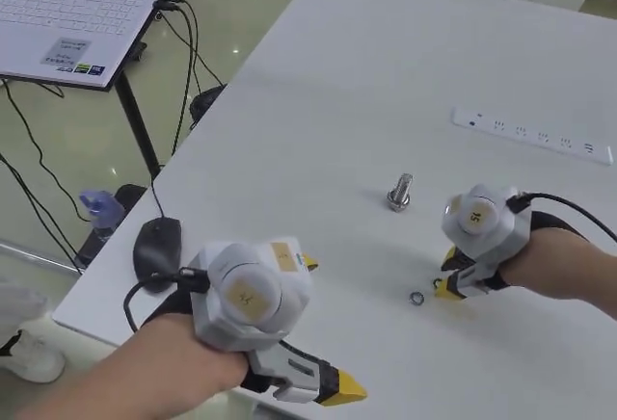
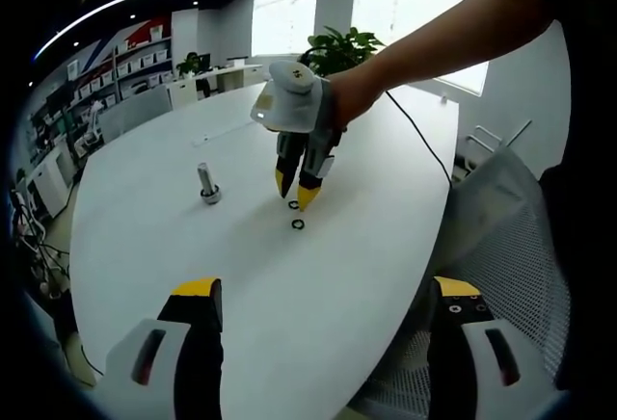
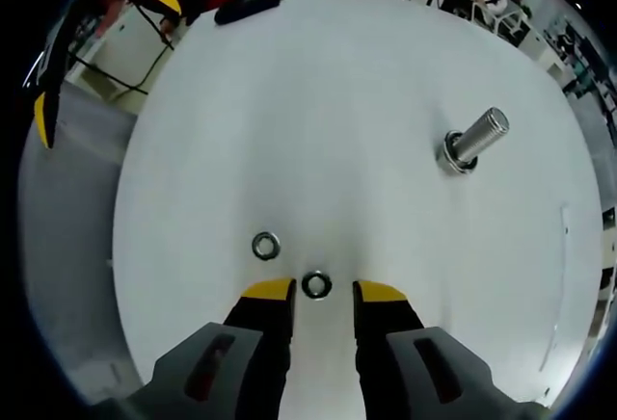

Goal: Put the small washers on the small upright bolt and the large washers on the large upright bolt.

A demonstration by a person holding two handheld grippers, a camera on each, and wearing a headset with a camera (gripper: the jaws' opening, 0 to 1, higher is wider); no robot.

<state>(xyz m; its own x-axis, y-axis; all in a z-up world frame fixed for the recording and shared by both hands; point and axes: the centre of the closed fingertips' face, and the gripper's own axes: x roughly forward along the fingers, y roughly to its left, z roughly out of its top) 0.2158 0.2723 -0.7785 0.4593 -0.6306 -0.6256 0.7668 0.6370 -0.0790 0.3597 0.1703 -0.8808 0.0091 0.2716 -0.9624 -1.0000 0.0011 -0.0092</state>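
Observation:
One upright steel bolt (image 1: 400, 192) stands mid-table, also seen in the left gripper view (image 2: 206, 184) and lying across the right gripper view (image 3: 470, 141). Two small washers lie flat on the white table. One washer (image 3: 315, 285) sits between the fingertips of my right gripper (image 3: 323, 290), whose jaws stand slightly apart on either side of it, not touching. The other washer (image 3: 266, 245) lies just left of it. In the head view a washer (image 1: 416, 297) lies beside the right gripper (image 1: 446, 275). My left gripper (image 1: 328, 326) hovers wide open near the table's front edge, holding nothing (image 2: 323, 295).
A white power strip (image 1: 530, 134) lies at the far right of the table (image 1: 318, 121). A black mouse (image 1: 156, 247) rests at the table's left edge. A laptop (image 1: 77, 11) sits on a stand beyond it. A mesh chair (image 2: 501, 237) is beside the table.

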